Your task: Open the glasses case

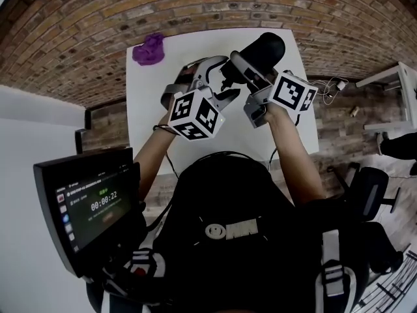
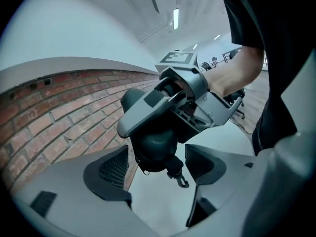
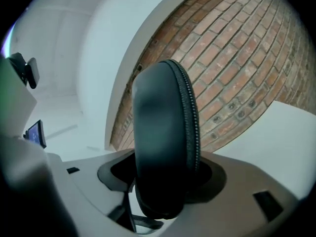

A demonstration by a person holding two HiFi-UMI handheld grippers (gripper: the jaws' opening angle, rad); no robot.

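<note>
A black zippered glasses case (image 1: 264,47) is held up over the white table (image 1: 146,109). My right gripper (image 1: 246,70) is shut on it; in the right gripper view the case (image 3: 163,147) stands on edge between the jaws, its zipper (image 3: 191,112) facing right. My left gripper (image 1: 210,78) is just left of the case. In the left gripper view it (image 2: 157,174) is open, and the case's rounded end (image 2: 155,144) and a small metal clip (image 2: 180,177) hang between its pads (image 2: 111,169) without touching them.
A purple lump (image 1: 150,49) lies at the table's far left corner. A brick wall (image 1: 98,18) runs behind the table. A screen (image 1: 91,201) sits at the person's left, and cables (image 1: 329,87) lie off the table's right edge.
</note>
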